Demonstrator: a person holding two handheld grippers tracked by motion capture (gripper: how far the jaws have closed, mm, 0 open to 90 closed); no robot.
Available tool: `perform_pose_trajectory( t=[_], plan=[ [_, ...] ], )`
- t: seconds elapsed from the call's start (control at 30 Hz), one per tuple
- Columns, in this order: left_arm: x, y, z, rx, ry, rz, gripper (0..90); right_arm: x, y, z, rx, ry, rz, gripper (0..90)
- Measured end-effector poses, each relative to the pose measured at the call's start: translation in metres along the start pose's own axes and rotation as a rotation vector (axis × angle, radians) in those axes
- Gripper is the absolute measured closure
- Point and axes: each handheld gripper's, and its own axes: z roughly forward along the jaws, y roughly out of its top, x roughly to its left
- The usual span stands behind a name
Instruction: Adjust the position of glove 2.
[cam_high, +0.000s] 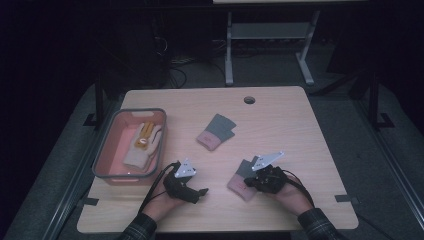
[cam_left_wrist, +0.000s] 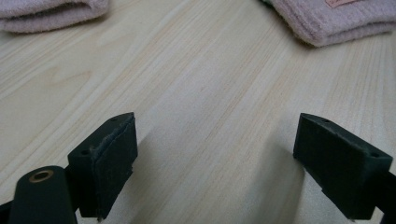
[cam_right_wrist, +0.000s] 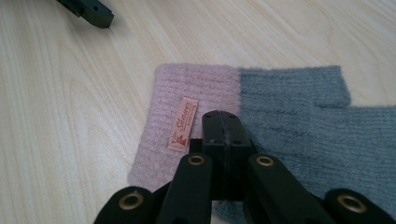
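glove (cam_right_wrist: 280, 116) partly hidden beneath right gripper (cam_right_wrist: 223, 126)

A small glove (cam_right_wrist: 261, 112) lies flat on the wooden table, near the front edge and a bit to the right. One end is soft pink and the other end is fuzzy grey. The pink part is the cuff, and it has a little orange tag sewn on it. The grey part has a short thumb that sticks out to one side. In the high view, the glove (cam_high: 241, 180) lies at a slant, with its pink cuff pointing toward the person and its grey end pointing away.
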Motion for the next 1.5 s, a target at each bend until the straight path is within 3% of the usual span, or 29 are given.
perform_pose_trajectory(
  t=[0.07,0.17,0.4,0.5,0.73,1.0,1.3,1.5],
  plan=[
    [0.0,0.0,0.0,0.0,0.0,0.0,12.9,-0.001,0.0,-0.002,-0.006,0.001,0.008,88.1],
    [0.0,0.0,0.0,0.0,0.0,0.0,12.9,-0.003,-0.002,-0.008,-0.03,-0.014,0.018,78.5],
    [0.0,0.0,0.0,0.002,0.0,0.004,12.9,-0.022,-0.016,-0.025,-0.063,-0.099,0.078,55.2],
    [0.0,0.0,0.0,0.001,0.0,0.004,12.9,-0.029,-0.029,-0.033,-0.076,-0.148,0.102,41.9],
    [0.001,0.0,0.0,0.002,0.002,0.007,13.0,-0.042,-0.061,-0.044,-0.087,-0.233,0.121,23.6],
    [0.002,0.009,0.001,0.045,0.009,-0.053,13.0,-0.05,-0.079,-0.046,-0.07,-0.266,0.154,17.4],
    [0.012,0.043,0.001,0.012,0.018,-0.108,13.9,-0.052,-0.086,-0.046,-0.11,-0.269,0.184,12.7],
    [0.029,0.07,0.005,-0.004,0.035,-0.132,29.6,-0.053,-0.088,-0.045,-0.13,-0.27,0.18,11.0]
  ],
)
